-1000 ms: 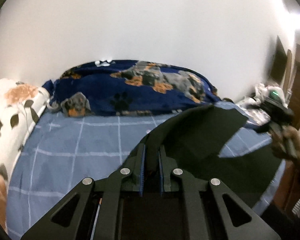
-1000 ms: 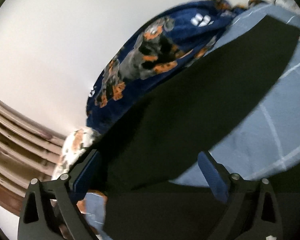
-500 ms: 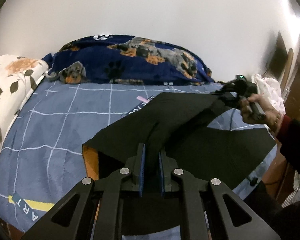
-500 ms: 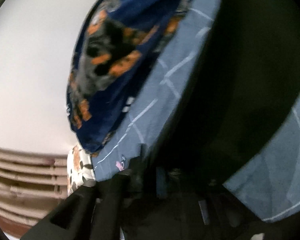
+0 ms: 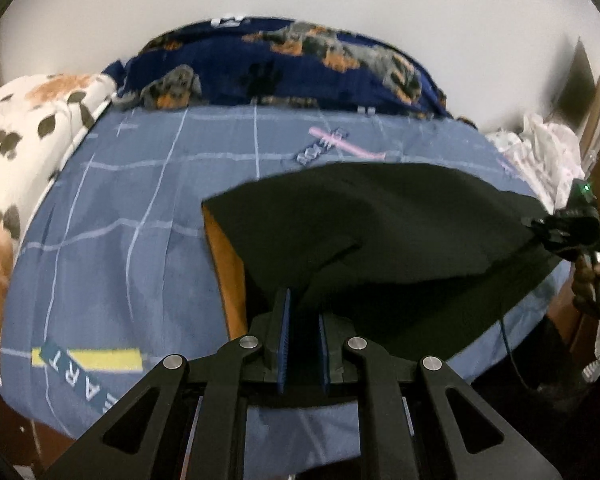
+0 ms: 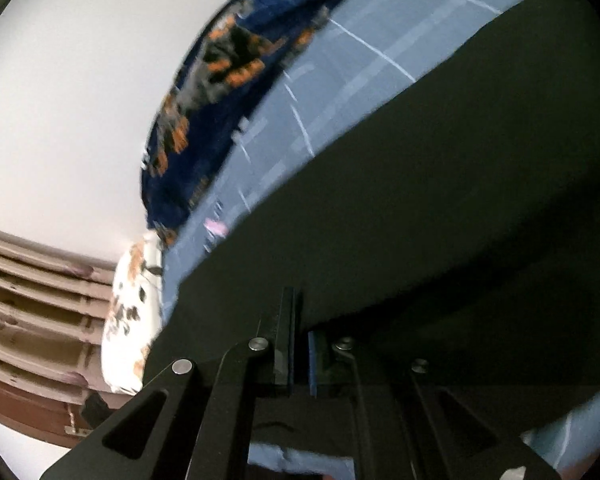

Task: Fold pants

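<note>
The black pants (image 5: pixel 380 240) with an orange lining (image 5: pixel 228 280) hang stretched over the blue checked bed (image 5: pixel 140 200). My left gripper (image 5: pixel 303 312) is shut on the near edge of the pants. My right gripper (image 5: pixel 556 232) shows at the right of the left wrist view, shut on the far right corner of the cloth. In the right wrist view the right gripper (image 6: pixel 302 320) pinches the black pants (image 6: pixel 440 200), which fill the right half of the frame.
A dark blue dog-print blanket (image 5: pixel 284 68) lies along the head of the bed by the white wall. A white floral pillow (image 5: pixel 32 132) sits at the left. White clothes (image 5: pixel 540 148) are piled at the right. A wooden headboard (image 6: pixel 32 320) shows in the right wrist view.
The right gripper closed on the pants and pulled its corner out to the right and toward me. The fold has lowered over the bed. The left gripper keeps its hold.
</note>
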`<state>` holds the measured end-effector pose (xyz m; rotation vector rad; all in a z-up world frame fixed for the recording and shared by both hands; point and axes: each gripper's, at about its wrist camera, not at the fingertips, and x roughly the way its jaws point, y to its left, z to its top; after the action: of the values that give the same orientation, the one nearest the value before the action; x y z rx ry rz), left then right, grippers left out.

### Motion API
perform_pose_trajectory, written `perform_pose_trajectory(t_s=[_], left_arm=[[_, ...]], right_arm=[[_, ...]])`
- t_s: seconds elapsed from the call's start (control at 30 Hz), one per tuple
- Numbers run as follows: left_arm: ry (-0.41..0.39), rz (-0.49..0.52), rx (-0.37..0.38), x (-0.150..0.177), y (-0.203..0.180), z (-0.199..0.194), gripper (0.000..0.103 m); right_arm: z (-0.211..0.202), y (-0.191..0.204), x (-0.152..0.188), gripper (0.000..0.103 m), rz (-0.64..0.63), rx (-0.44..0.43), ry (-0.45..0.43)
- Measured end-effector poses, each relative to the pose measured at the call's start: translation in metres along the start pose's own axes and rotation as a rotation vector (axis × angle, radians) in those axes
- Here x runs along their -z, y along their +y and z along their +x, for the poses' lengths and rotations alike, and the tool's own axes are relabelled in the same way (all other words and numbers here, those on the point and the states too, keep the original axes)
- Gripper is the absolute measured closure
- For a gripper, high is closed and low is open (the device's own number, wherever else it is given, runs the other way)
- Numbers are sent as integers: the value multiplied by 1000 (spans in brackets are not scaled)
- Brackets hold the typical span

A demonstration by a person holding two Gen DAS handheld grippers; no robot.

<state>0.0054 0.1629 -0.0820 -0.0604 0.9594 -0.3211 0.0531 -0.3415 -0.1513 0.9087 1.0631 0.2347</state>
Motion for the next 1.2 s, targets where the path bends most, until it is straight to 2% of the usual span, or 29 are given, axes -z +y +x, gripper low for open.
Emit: perform_pose_trajectory(t_s=[0.17,0.4,0.5,0.57,0.7,0.77,0.87,0.9,0.93,1.07,1.2], left_arm=[[41,2,-24,22,3,4,89],[66,42,-56,39,-2,12,89],[76,65,-96,43,-2,15,83],[83,45,-108,44,2,12,78],[28,-15,-145,40,14,-12,61],[-15,-38,-172,32,15,-30,60],[-74,-18,-218,21,7,-50,59],[-101,-5,-256,15,2,-57,52],[-120,-3,-260,11,0,-62,50],[-167,29,-198,-11,-24,-68,48],[-113,85,-113,-20,-56,-30,47]], right_arm=[[4,-33,37,98,90,7,40],[3,-46,53,99,115,11,46],[5,-45,53,100,108,13,44],[5,-45,54,100,112,8,43],[5,-46,54,100,113,2,44],[6,-48,54,99,119,-1,44],[5,-49,55,99,124,-2,43],[5,-49,55,99,125,-3,43],[5,-49,55,99,128,-5,43],[6,-48,55,100,132,-8,40],[6,-48,54,100,135,-12,41]])
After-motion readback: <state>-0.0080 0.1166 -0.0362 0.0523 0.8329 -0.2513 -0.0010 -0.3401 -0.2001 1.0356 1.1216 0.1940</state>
